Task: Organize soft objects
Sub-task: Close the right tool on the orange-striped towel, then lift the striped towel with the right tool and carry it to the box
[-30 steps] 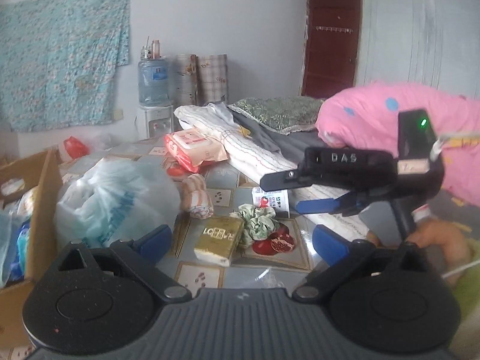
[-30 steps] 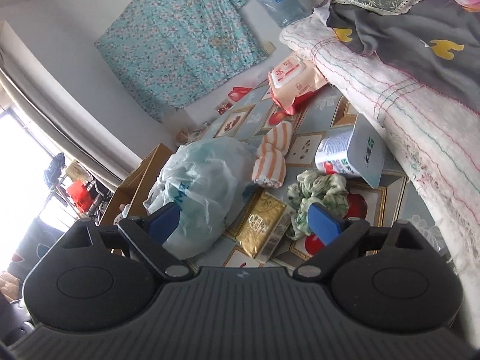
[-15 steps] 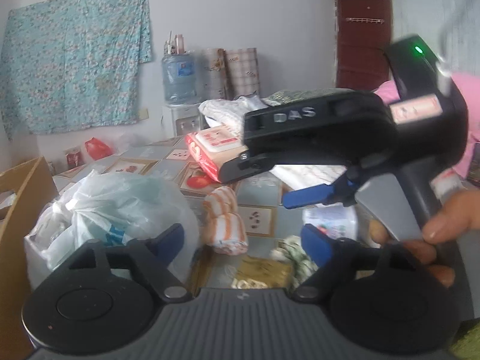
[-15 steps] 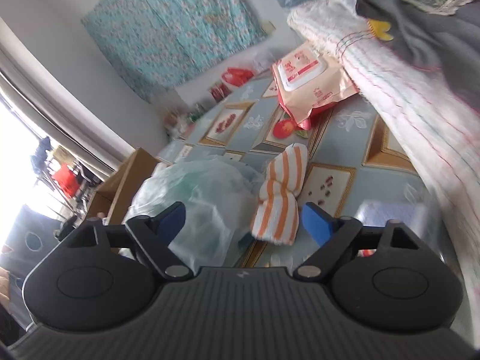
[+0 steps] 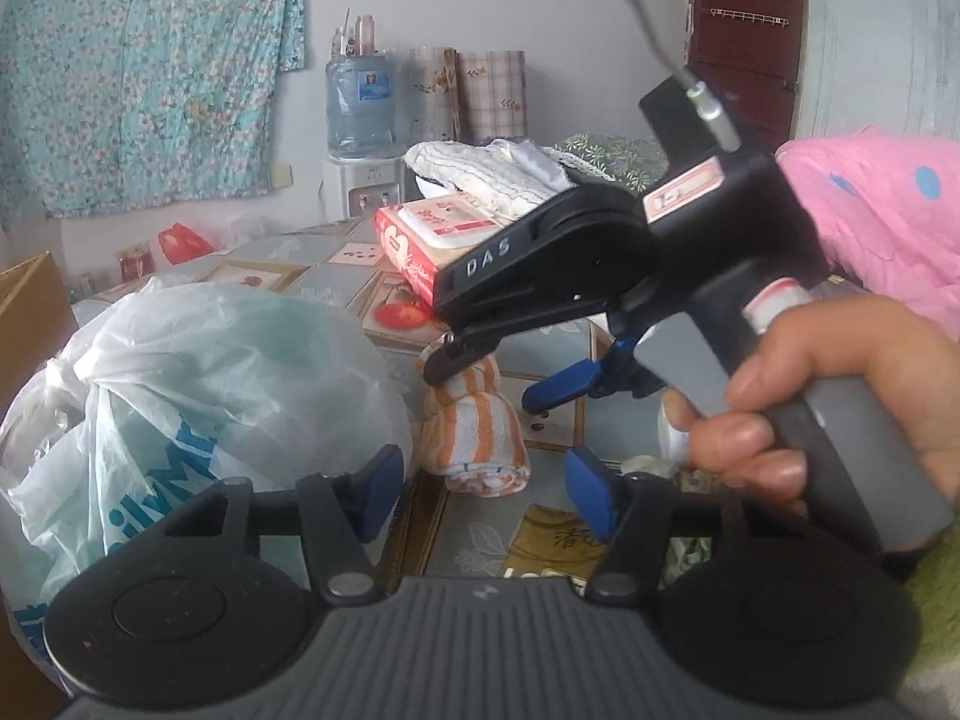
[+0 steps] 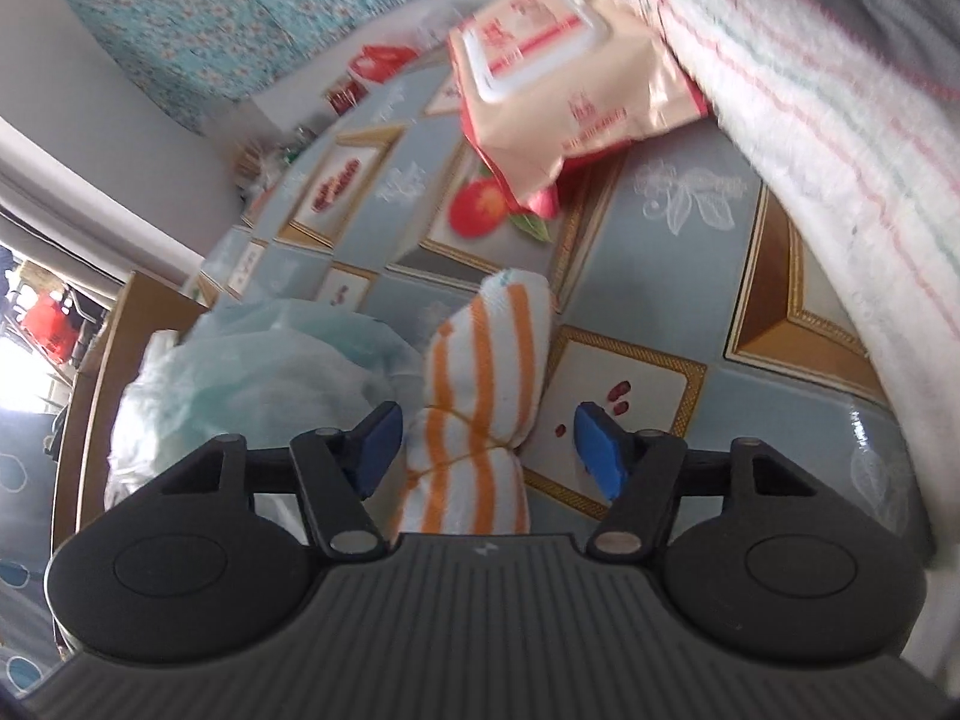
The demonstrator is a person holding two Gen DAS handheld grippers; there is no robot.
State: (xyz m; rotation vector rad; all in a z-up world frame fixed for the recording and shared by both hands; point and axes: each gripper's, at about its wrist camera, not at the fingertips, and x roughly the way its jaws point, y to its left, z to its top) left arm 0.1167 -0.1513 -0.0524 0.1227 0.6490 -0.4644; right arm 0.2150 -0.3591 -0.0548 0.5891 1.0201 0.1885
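Note:
An orange-and-white striped rolled towel [image 6: 480,402] lies on the patterned table, tied around its middle. My right gripper [image 6: 489,456] is open and straddles its near end, blue pads on either side, not touching. In the left wrist view the same towel [image 5: 474,432] lies just ahead, with the right gripper [image 5: 498,384] over it from the right, held in a hand. My left gripper [image 5: 480,495] is open and empty, just short of the towel.
A white-and-teal plastic bag [image 5: 198,396] bulges left of the towel. A pink wet-wipes pack [image 6: 558,72] lies farther back. A gold tissue pack [image 5: 552,546] lies near the left gripper. Folded bedding [image 6: 840,120] fills the right side. A cardboard box [image 5: 30,312] stands far left.
My right gripper has moved forward and down over the striped towel, which now sits between its open pads. My left gripper has turned left and come closer to the towel.

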